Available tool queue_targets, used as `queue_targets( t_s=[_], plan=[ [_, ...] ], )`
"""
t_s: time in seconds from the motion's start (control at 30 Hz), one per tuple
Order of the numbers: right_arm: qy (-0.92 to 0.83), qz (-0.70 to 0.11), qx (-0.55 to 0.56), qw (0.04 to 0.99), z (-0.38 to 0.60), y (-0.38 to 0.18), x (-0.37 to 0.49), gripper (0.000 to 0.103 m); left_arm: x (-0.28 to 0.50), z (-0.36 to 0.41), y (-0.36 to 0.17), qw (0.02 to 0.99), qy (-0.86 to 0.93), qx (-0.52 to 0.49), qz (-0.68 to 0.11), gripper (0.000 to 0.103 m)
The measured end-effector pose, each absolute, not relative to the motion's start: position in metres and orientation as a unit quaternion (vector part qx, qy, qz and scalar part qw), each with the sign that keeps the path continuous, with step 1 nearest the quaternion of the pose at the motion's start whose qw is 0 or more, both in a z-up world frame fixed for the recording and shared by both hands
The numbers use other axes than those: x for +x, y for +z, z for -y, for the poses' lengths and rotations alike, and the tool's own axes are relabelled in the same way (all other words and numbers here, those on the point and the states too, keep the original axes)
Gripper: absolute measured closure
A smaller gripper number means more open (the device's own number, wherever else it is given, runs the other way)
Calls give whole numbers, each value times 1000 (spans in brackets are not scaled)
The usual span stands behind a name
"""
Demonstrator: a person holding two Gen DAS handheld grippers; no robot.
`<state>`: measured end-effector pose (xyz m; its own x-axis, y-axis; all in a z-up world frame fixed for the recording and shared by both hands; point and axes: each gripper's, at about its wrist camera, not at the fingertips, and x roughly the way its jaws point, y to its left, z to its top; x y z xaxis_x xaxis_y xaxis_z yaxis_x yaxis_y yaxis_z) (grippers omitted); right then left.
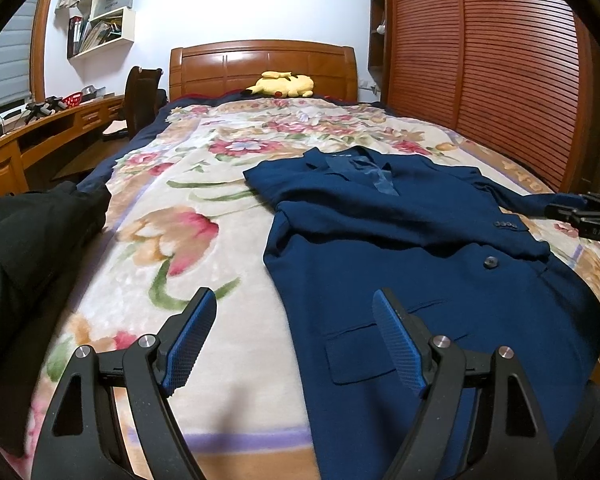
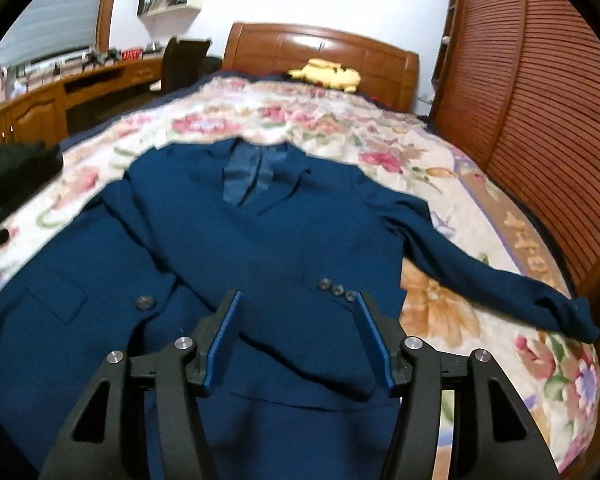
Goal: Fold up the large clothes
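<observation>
Blue jacket half-folded on the bed, both tongs empty.

Left wrist view: the left tongs (image 1: 294,340) hover spread over the jacket's (image 1: 400,248) near hem, toward the bed's (image 1: 188,184) foot and wardrobe-side edge. Right wrist view: the right tongs (image 2: 298,338) stand spread above the folded-over cuff, pinching nothing. The other sleeve (image 2: 480,276) trails sideways. The cloth looks soft, weighty and floppy; I'd pinch that cuff.

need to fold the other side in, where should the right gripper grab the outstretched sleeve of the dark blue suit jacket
Probably at the cuff of the outstretched sleeve on the dark blue suit jacket, coming from the right: it lies flat, free-ended, on the floral blanket. The right gripper is open.
</observation>
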<state>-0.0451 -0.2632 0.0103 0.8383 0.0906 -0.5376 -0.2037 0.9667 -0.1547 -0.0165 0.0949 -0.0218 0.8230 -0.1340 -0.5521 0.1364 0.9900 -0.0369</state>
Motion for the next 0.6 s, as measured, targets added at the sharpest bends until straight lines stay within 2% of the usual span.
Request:
queue_targets(
  t_s=[0.6],
  plan=[
    [139, -333, -105, 927, 237, -32, 44, 42, 3, -89, -26, 947, -76, 7, -312, 22]
  ],
)
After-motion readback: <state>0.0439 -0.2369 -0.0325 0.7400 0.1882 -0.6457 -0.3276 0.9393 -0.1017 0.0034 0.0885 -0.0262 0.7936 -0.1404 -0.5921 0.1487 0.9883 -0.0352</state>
